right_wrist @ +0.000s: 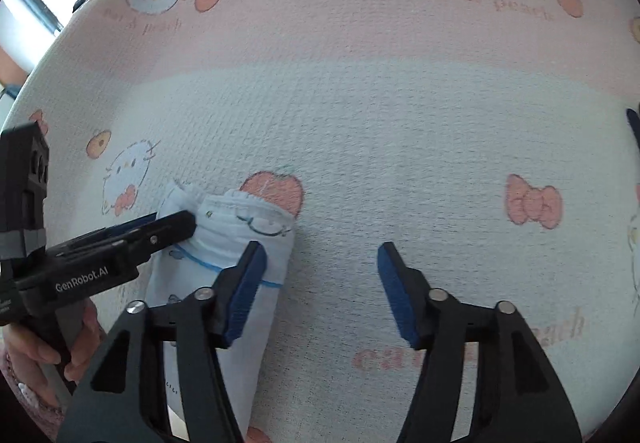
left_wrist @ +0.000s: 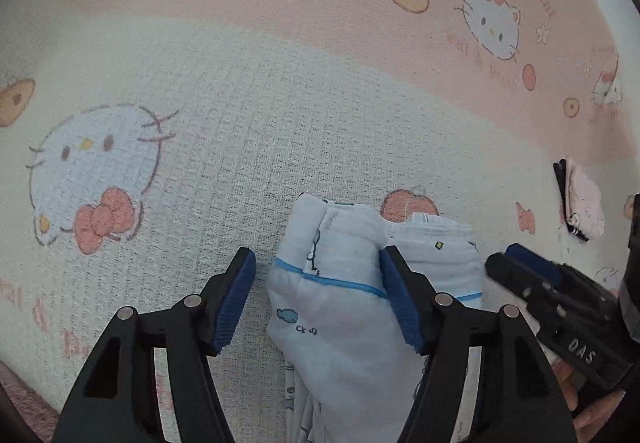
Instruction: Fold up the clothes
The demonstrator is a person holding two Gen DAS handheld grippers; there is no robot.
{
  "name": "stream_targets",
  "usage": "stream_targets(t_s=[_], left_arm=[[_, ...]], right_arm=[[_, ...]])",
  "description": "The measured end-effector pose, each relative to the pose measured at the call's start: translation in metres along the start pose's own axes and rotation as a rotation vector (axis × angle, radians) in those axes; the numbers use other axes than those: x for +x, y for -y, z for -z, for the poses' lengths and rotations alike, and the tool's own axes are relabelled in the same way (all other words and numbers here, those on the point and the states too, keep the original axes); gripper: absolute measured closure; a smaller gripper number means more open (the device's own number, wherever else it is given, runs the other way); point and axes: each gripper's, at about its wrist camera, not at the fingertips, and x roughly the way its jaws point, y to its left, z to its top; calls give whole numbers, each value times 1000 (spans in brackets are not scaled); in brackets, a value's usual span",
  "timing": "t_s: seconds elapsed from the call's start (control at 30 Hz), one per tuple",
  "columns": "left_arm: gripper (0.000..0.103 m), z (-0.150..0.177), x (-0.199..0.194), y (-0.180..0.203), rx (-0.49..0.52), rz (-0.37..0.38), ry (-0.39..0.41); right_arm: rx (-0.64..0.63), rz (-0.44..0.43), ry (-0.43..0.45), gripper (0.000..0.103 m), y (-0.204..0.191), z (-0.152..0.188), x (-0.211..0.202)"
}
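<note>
Nearest, left hand-held gripper (left_wrist: pixel 318 297) released, fingers spread wide astride the folded pale-blue garment (left_wrist: pixel 340 307), right pad resting against the cloth, left pad clear of it. Just right, right hand-held gripper (right_wrist: pixel 320 293) half-spread and empty, garment under its left finger only, so left the better placed. Beyond, garment's long axis running near to far on the printed bedsheet (left_wrist: pixel 280 115), waistband end farthest.

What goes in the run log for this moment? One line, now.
task: fold clothes | garment: light blue, folded on bedsheet | left hand-held gripper: open, straddling garment | right hand-held gripper: open, beside garment | pink item: set aside
</note>
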Motion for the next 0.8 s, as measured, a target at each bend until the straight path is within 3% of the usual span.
stream_targets(t_s=[0.03,0.1,0.17,0.23,0.33,0.37,0.43,0.5,0.57,0.63,0.8], left_arm=[[39,0,-8,-1,-25,41,22],[43,-1,-26,-2,-80,58,35],[43,5,-37,-1,-110,66,43],[43,12,-29,1,-102,82,0],[43,27,-3,-8,-66,-21,-55],[41,28,3,-11,-81,-17,-80],[42,23,-5,-8,-99,-81,-130],[43,18,-29,-5,-125,-114,-86],[43,21,-47,1,-97,-93,-71],[43,32,-46,6,-57,-92,-120],[41,79,-15,-6,-78,-127,-261]], right_arm=[[8,51,22,58,3,1,-5],[38,7,48,57,8,4,-13],[39,-107,32,57,1,9,-16],[-2,-169,8,57,-14,15,-17],[-97,-104,-72,59,-37,27,4],[-117,-58,-104,58,-38,31,16],[-66,-85,-107,57,-29,33,15],[-31,-101,-108,57,-21,37,8],[-53,-106,-80,56,-24,44,-10],[-83,-124,-67,55,-31,51,-24],[-114,-73,-159,55,-46,78,-10]])
